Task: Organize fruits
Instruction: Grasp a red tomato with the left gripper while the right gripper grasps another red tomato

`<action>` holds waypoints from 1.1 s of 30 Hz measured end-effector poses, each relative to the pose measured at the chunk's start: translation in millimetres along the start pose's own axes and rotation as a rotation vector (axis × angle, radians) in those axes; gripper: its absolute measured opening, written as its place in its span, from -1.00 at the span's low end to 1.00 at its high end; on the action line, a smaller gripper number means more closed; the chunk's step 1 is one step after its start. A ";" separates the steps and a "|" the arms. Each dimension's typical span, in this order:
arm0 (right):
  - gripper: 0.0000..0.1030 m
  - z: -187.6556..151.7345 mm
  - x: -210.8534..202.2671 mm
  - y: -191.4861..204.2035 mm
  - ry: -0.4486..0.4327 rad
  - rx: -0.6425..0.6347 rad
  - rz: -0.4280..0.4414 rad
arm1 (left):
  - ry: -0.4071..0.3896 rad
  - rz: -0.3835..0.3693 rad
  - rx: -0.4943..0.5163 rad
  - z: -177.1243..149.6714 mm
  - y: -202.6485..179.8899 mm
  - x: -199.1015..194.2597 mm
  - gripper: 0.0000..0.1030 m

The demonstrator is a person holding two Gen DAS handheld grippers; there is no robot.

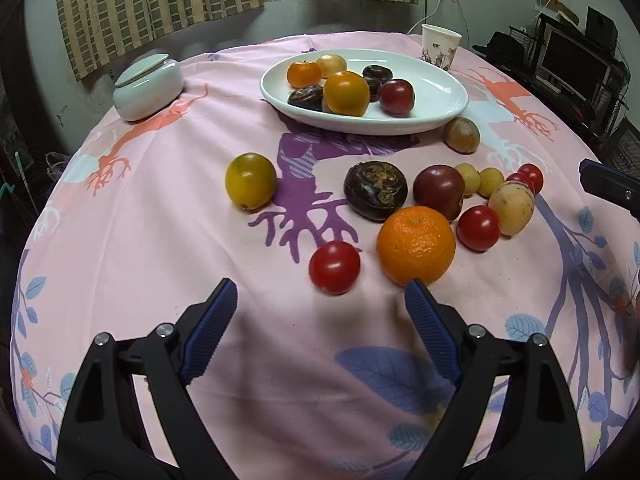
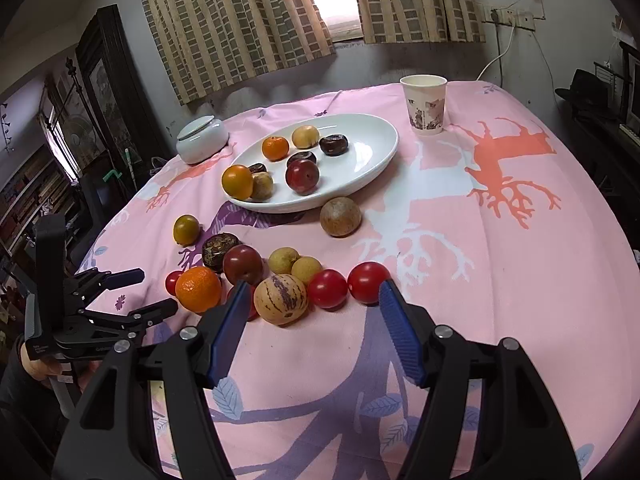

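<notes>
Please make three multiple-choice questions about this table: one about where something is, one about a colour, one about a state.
1. Where is the paper cup? A on the plate; B on the cloth beyond the plate; C on the jar.
2. What colour is the plate? A blue; B white; C black.
3. How is the jar's lid? A on the jar; B beside it; C missing.
Key: B, the cup stands on pink cloth behind the plate; B, its bare rim is white; A, the lid sits on top.
</notes>
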State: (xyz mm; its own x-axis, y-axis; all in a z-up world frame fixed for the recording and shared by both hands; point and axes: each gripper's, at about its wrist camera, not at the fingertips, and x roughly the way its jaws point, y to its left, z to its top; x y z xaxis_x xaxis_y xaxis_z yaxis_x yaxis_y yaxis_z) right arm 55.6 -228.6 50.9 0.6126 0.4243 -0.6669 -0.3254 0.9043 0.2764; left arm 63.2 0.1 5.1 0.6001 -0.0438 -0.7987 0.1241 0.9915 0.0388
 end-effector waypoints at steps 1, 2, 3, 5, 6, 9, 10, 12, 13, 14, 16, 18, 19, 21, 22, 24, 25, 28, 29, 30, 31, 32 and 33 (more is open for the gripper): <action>0.30 0.0 0.3 -0.3 0.004 0.003 0.005 | -0.002 -0.005 -0.003 0.3 -0.7 1.2 0.69; 0.30 -0.4 0.2 -0.1 0.005 0.004 0.006 | -0.011 -0.010 -0.010 0.8 -1.6 1.4 0.69; 0.30 -0.5 0.1 0.0 0.004 0.004 0.005 | -0.023 -0.012 -0.016 1.6 -2.4 1.0 0.68; 0.30 -0.6 0.2 -0.1 0.006 0.004 0.005 | -0.030 -0.040 -0.024 3.0 -4.0 0.8 0.38; 0.30 -0.1 0.3 -0.7 0.008 0.005 0.006 | -0.025 -0.067 -0.028 3.2 -5.5 1.4 0.23; 0.30 -0.2 0.5 -0.8 0.009 0.005 0.006 | -0.022 -0.049 0.002 1.7 -12.1 3.2 -0.15; 0.30 0.0 1.0 -1.1 0.011 0.006 0.003 | -0.021 -0.040 0.014 0.6 -13.0 4.5 -0.15; 0.30 -0.1 2.2 -1.9 0.016 0.007 -0.002 | -0.005 -0.031 0.007 -1.2 -10.1 8.9 -0.15; 0.30 -0.3 2.8 -2.2 0.018 0.008 -0.003 | 0.006 -0.027 -0.001 -2.4 -7.1 12.0 -0.15; 0.30 -0.3 3.3 -2.5 0.019 0.008 -0.004 | 0.020 -0.029 -0.010 -3.9 -3.6 15.6 -0.11; 0.30 -0.8 4.2 -2.6 0.021 0.007 -0.007 | 0.012 -0.057 -0.023 -4.4 1.8 16.3 -0.12; 0.30 -1.0 4.9 -2.7 0.023 0.006 -0.007 | 0.014 -0.049 -0.016 -2.8 1.3 18.0 -0.15; 0.30 -1.4 5.2 -2.4 0.025 0.005 -0.007 | 0.011 -0.046 -0.013 -1.5 0.9 19.6 -0.15; 0.30 -2.0 6.3 -1.9 0.028 0.003 -0.011 | 0.013 -0.048 -0.022 1.6 2.2 21.8 -0.14; 0.30 -2.0 6.5 -2.0 0.029 0.003 -0.011 | 0.014 -0.051 -0.031 3.2 3.5 22.7 -0.14; 0.30 -2.3 7.0 -1.7 0.031 0.003 -0.013 | 0.010 -0.055 -0.046 5.5 5.6 24.3 -0.15; 0.30 -2.4 7.3 -1.8 0.033 0.001 -0.014 | 0.005 -0.055 -0.049 5.7 6.0 24.6 -0.21; 0.30 -3.2 7.9 -0.1 0.037 -0.007 -0.014 | -0.012 -0.058 -0.045 4.3 5.0 23.0 -0.47; 0.30 -3.6 8.5 0.8 0.040 -0.013 -0.013 | -0.015 -0.056 -0.046 3.7 4.9 22.1 -0.48; 0.30 -4.0 9.0 1.7 0.042 -0.019 -0.014 | -0.017 -0.061 -0.050 3.3 5.0 20.4 -0.48; 0.30 -4.3 9.5 2.3 0.043 -0.025 -0.015 | -0.021 -0.070 -0.055 3.5 5.7 18.5 -0.48; 0.30 -4.8 9.9 3.0 0.043 -0.034 -0.021 | -0.031 -0.080 -0.063 4.1 6.9 15.0 -0.48; 0.30 -5.1 10.3 3.2 0.043 -0.041 -0.029 | -0.044 -0.086 -0.069 5.1 8.0 11.4 -0.48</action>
State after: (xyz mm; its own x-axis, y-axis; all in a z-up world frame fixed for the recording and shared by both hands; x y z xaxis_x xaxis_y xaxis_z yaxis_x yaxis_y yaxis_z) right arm 57.2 -221.6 41.3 0.5911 0.3951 -0.7032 -0.3380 0.9129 0.2288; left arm 75.0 6.8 -0.6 0.6243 -0.1331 -0.7698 0.1228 0.9899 -0.0715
